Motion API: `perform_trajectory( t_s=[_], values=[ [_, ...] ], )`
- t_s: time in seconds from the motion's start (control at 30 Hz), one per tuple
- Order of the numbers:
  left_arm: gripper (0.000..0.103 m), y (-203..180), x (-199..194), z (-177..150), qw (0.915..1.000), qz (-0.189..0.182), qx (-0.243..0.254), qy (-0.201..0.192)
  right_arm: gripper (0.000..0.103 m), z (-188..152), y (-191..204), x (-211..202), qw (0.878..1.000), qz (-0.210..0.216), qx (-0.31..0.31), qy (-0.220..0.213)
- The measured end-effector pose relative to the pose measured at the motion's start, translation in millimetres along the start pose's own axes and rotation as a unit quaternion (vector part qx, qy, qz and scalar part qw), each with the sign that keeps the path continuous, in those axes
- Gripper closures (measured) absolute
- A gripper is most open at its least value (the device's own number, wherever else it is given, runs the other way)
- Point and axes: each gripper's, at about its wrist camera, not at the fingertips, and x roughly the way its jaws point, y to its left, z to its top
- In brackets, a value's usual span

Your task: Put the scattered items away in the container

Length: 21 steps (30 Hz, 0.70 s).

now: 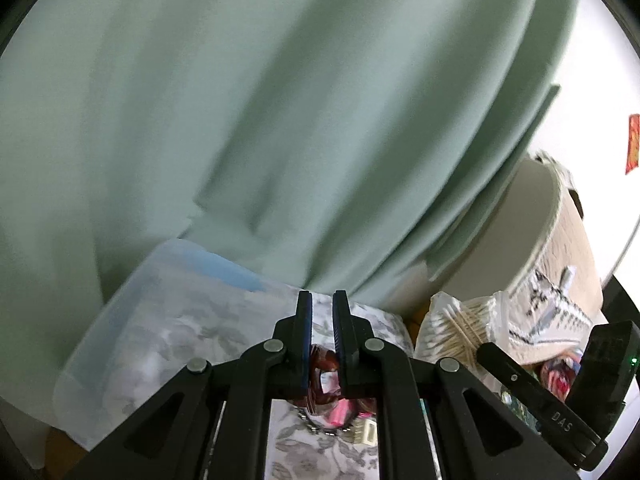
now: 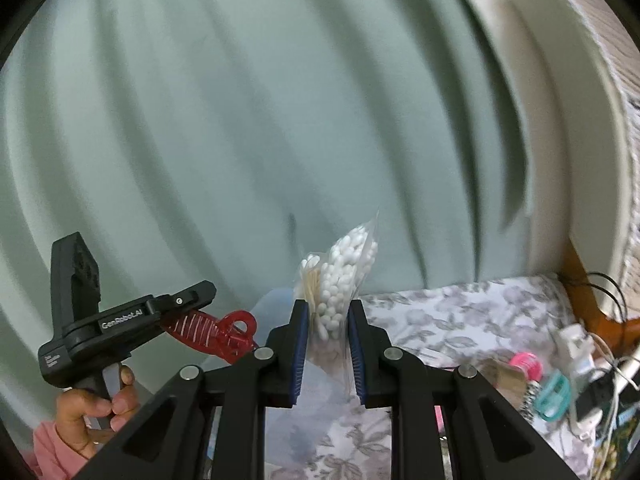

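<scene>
My left gripper (image 1: 322, 312) is shut on a red hair claw clip (image 1: 324, 364), held in the air; the clip also shows in the right wrist view (image 2: 216, 330), where the left gripper (image 2: 188, 300) is at the left. My right gripper (image 2: 329, 314) is shut on a clear bag of cotton swabs (image 2: 340, 276), lifted above the floral cloth; the bag also shows in the left wrist view (image 1: 460, 328). A translucent plastic container (image 1: 160, 320) lies ahead and left of the left gripper, partly hidden behind the right gripper's fingers in the right wrist view.
A floral cloth (image 2: 460, 312) covers the table. On it lie a pink item (image 2: 524, 364), a teal clip (image 2: 554, 394) and white cables (image 2: 580, 352). A green curtain (image 1: 280, 120) hangs behind. A round woven basket (image 1: 532, 240) stands at the right.
</scene>
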Motion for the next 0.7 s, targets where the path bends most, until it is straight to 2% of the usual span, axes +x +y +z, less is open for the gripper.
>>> perform_trajectory(
  t_s=[0.4, 0.7],
  values=[
    [0.093, 57, -17, -1, 0.9982, 0.038, -0.044, -0.017, 0.081, -3, 51, 41, 0.998, 0.034, -0.043, 0.033],
    [0.093, 88, -19, -9, 0.9963, 0.057, -0.064, -0.004, 0.081, -13, 75, 75, 0.995, 0.045, -0.064, 0.064]
  ],
)
